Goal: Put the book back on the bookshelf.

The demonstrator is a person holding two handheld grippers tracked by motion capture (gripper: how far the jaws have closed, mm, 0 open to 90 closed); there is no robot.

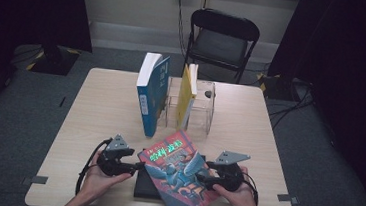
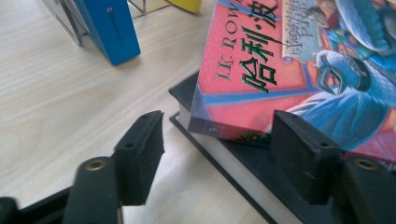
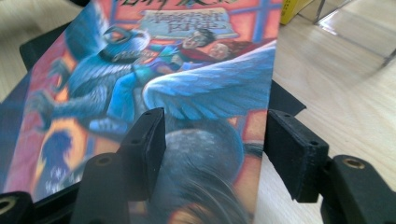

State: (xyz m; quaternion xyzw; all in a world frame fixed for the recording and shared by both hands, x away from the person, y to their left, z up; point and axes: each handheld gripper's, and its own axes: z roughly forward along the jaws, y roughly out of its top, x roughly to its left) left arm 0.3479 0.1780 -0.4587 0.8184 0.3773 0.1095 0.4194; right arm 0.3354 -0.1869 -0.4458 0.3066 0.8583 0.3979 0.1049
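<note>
Lying askew on a black book (image 1: 144,186) near the desk's (image 1: 83,124) front edge: red paperback (image 1: 179,175), light, floppy, slick-covered; left gripper (image 1: 138,166) spread at its spine, right gripper (image 1: 199,177) straddling the opposite edge, not pinching

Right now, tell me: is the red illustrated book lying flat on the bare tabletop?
No: in the left gripper view the red illustrated book rests on a black book, not on the table.
</note>
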